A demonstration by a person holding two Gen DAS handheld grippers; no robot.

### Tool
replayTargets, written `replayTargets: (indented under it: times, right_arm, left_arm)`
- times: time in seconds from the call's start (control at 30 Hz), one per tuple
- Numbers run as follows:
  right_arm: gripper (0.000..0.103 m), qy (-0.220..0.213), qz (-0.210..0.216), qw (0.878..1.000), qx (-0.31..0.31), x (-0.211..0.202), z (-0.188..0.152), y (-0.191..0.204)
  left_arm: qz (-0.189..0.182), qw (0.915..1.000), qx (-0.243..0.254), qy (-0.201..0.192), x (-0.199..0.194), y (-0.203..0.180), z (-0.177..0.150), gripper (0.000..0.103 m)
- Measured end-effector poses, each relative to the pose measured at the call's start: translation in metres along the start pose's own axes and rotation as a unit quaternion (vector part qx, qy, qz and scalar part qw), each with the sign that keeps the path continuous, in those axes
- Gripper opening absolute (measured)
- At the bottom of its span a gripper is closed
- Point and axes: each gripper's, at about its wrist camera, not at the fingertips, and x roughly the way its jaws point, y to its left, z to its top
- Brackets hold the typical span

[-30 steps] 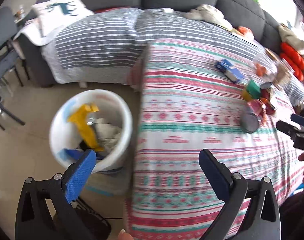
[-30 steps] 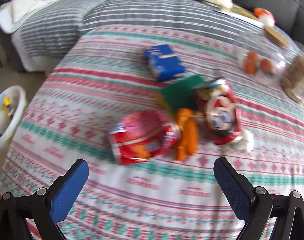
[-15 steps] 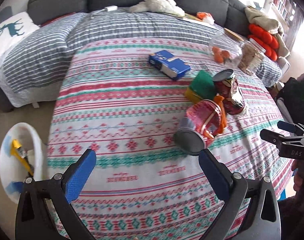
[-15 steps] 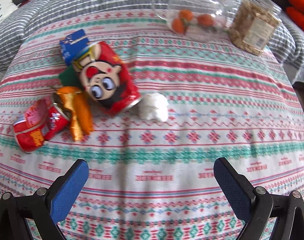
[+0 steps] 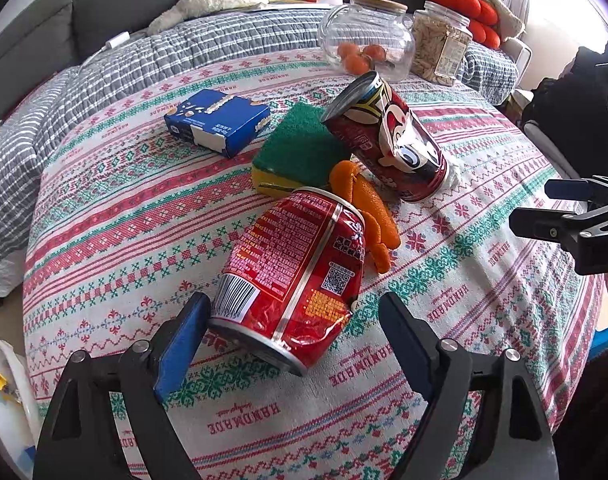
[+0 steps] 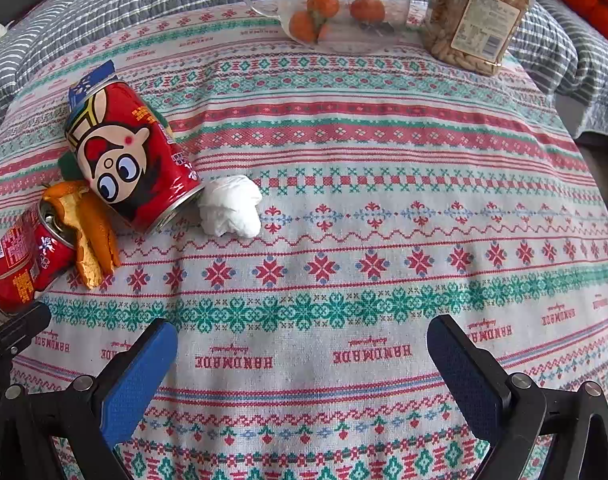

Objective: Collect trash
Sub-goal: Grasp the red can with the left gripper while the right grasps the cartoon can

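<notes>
A dented red can (image 5: 296, 272) lies on its side on the patterned tablecloth; it also shows in the right wrist view (image 6: 24, 264). My left gripper (image 5: 296, 332) is open, its jaws on either side of the can's near end. Orange peel (image 5: 367, 216) lies behind it, then a second red can with a cartoon face (image 5: 387, 140), also in the right wrist view (image 6: 128, 156). A crumpled white tissue (image 6: 231, 210) lies by that can. My right gripper (image 6: 300, 352) is open and empty above bare cloth, near the tissue.
A blue carton (image 5: 218, 122) and a green-yellow sponge (image 5: 300, 152) lie behind the cans. A glass jar with oranges (image 6: 335, 4) and a plastic jar of nuts (image 6: 475, 12) stand at the far edge. A white trash bin (image 5: 4, 396) sits low at the left.
My left gripper swung right from the white bin to the table and closed in on the dented can. My right gripper moved right, toward the tissue and jars.
</notes>
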Motion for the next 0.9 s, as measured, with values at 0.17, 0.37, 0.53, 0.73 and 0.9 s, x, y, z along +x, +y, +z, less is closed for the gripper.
replayTargets:
  times: [0.17, 0.37, 0.53, 0.73, 0.9]
  right_arm:
    - [0.102, 0.0, 0.002, 1.0, 0.002, 0.004, 0.01, 0.0]
    - [0.102, -0.005, 0.02, 1.0, -0.006, 0.006, 0.025, 0.015]
    - [0.102, -0.008, 0.028, 0.999, -0.023, 0.013, 0.034, 0.035]
    - [0.098, -0.006, 0.048, 0.998, -0.027, 0.022, 0.045, 0.058]
    - [0.086, -0.007, 0.053, 0.998, -0.035, 0.029, 0.055, 0.079]
  left_arm:
    - [-0.013, 0.9997, -0.017, 0.007, 0.01, 0.007, 0.006, 0.074]
    - [-0.028, 0.9983, -0.051, 0.001, 0.001, 0.013, 0.009, 0.073]
    - [-0.028, 0.9971, -0.07, -0.011, -0.017, 0.023, 0.006, 0.07]
    - [-0.012, 0.9953, -0.093, -0.025, -0.04, 0.046, -0.001, 0.066]
    - [0.0, 0.9928, -0.115, -0.032, -0.054, 0.067, -0.008, 0.066]
